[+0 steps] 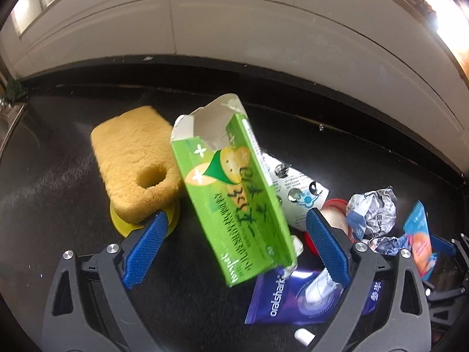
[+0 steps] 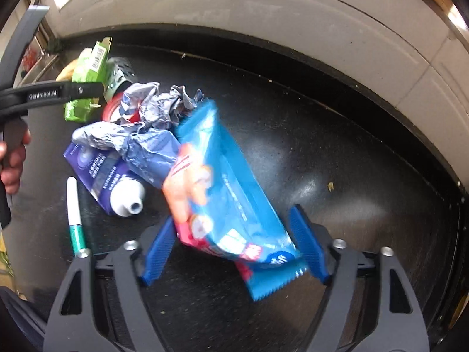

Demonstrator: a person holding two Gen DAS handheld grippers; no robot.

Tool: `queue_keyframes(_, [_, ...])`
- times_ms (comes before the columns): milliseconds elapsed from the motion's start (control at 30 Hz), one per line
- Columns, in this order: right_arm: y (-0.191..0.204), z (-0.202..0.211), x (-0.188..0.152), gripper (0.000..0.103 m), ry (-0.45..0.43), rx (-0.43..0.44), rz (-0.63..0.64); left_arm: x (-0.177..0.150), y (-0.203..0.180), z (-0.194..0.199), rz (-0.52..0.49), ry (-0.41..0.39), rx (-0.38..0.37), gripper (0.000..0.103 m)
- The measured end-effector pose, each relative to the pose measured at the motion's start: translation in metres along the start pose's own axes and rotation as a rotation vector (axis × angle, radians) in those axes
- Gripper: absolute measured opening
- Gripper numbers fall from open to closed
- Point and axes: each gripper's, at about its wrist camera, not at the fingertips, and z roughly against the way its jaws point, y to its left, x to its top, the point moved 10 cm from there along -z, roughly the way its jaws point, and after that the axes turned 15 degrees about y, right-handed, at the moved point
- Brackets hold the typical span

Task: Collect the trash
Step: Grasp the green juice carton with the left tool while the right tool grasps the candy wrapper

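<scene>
Leftmost, on the dark desk, we see a yellow sponge resting on a yellow disc, just beside the left gripper's left finger. Our left gripper has its fingers spread wide around a torn green carton, which stands tilted between them; neither blue pad presses on it. Behind the carton lies a white blister pack, and beneath it a purple pouch with a white spout. Next to that sit a crumpled silver wrapper and a red lid, partly hidden.

Further right, our right gripper straddles a blue snack packet, lying aslant over the silver wrapper's edge. Its fingers stand half spread, the left pad touching the packet's edge, the right one apart. A green-capped marker lies left of the pouch.
</scene>
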Motion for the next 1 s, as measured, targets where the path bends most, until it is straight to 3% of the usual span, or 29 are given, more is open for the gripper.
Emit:
queue_keyframes(33, [0.000,0.000,0.000,0.040,0.002,-0.004,0.007,0.001,-0.002,0.001,-0.006,-0.008,-0.005,0.080])
queue_keyframes(100, [0.000,0.000,-0.003,0.021,0.003,-0.014,0.015,0.002,-0.007,0.002,-0.024,0.000,-0.031,0.047])
queue_keyframes(200, [-0.004,0.006,-0.007,0.014,-0.018,-0.032,0.002,-0.004,-0.011,0.006,-0.031,0.003,-0.036,0.037])
queue_keyframes(400, [-0.001,0.037,-0.019,0.006,-0.068,-0.035,-0.063,-0.025,-0.015,0.036,-0.087,-0.038,-0.032,0.033])
queue_keyframes(667, [0.023,0.090,-0.039,0.006,-0.135,-0.042,-0.136,-0.068,-0.002,0.087,-0.135,-0.086,-0.045,0.033])
queue_keyframes(1000, [0.071,0.136,-0.054,0.006,-0.197,-0.040,-0.121,-0.115,0.019,0.136,-0.182,-0.150,-0.044,0.033])
